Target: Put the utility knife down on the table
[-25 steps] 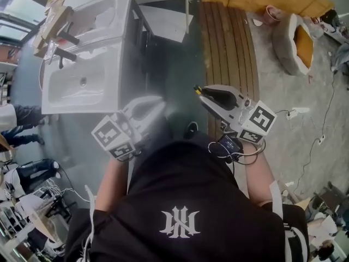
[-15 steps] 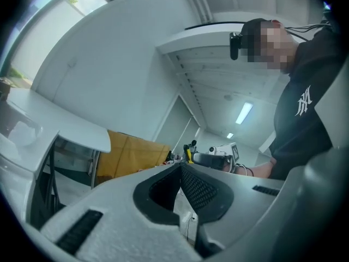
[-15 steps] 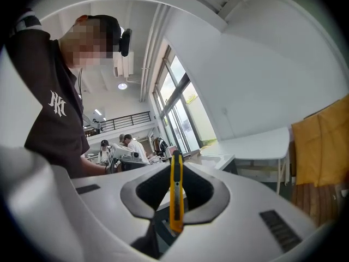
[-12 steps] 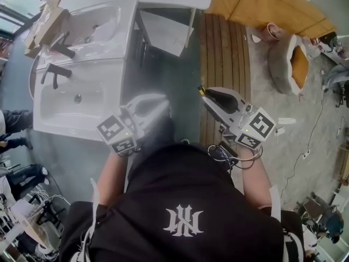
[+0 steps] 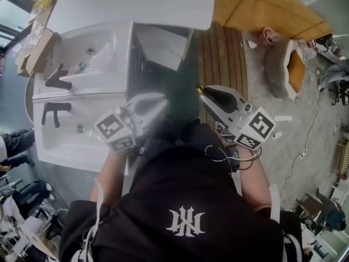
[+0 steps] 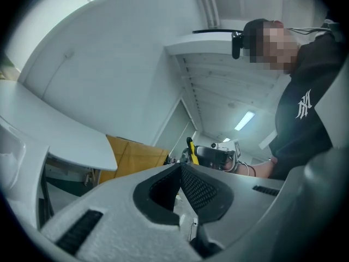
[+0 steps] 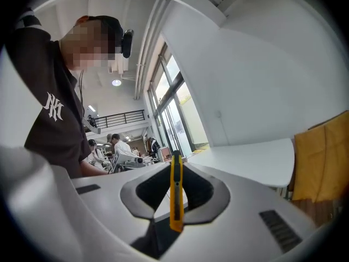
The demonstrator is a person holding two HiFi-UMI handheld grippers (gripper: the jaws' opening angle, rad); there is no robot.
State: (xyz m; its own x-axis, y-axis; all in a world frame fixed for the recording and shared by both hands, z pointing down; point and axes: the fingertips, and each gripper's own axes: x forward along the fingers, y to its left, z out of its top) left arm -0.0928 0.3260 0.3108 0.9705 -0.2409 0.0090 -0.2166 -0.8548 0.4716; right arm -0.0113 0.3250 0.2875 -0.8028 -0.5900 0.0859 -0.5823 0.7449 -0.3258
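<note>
- Utility knife (image 7: 175, 192): yellow, upright, clamped between the fingers (image 7: 203, 192) of the right gripper (image 7: 175, 165), carried in the air.
- From the head view, just a yellow tip at the front of that gripper, beside the wooden planks (image 5: 226, 53) on the floor, well apart from the white bench (image 5: 136, 4) further ahead.
- Left gripper (image 6: 180, 167): fingers together at the tips, nothing between them, level with the right one and just off the edge of the white sink unit (image 5: 82, 97).
</note>
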